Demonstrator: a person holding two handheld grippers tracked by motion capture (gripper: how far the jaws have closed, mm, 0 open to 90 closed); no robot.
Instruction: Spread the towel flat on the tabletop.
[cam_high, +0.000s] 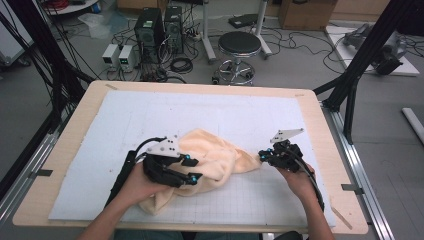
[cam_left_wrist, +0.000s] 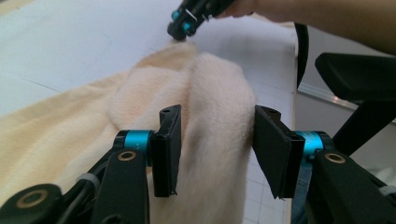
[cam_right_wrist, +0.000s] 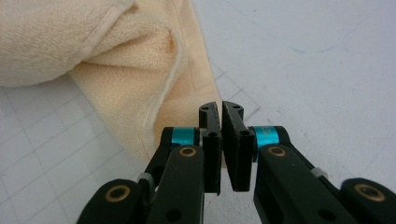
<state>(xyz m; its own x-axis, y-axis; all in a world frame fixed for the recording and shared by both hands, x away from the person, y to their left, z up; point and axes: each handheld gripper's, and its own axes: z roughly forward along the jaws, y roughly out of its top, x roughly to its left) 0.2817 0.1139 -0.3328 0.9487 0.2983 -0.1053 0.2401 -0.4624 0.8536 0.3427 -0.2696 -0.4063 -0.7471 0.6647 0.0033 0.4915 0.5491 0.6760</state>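
White gridded mat (cam_high: 280, 120) over a wooden table (cam_high: 320, 125), cables and a stool (cam_high: 239, 46) on the floor behind, and in the middle of it all lies a cream towel (cam_high: 215, 160), bunched up and nowhere near neat.

Right gripper (cam_high: 264, 156) first: its jaws are pressed almost together, and in its own view (cam_right_wrist: 221, 116) they sit right at the towel's hemmed corner (cam_right_wrist: 187, 93). It looks like the corner edge is pinched between them, though the cloth slips behind the jaws there and I can't be fully sure of the bite.

Over to the left gripper (cam_high: 192, 169): jaws wide apart, straddling a thick fold. Its own view (cam_left_wrist: 217, 140) shows the plush roll (cam_left_wrist: 215, 116) standing between the two pads, the far pad brushing it at most, not squeezed yet. So it's lined up for a grab, nothing held.

Where does that leave things? One corner seemingly secured at the right, the second grip not yet made, and the towel is a rumpled heap, partly doubled over itself near the person's left hand (cam_high: 140, 185). Spreading or folding is, by my reckoning, all ahead: close the left, lift, pull the cloth flat.
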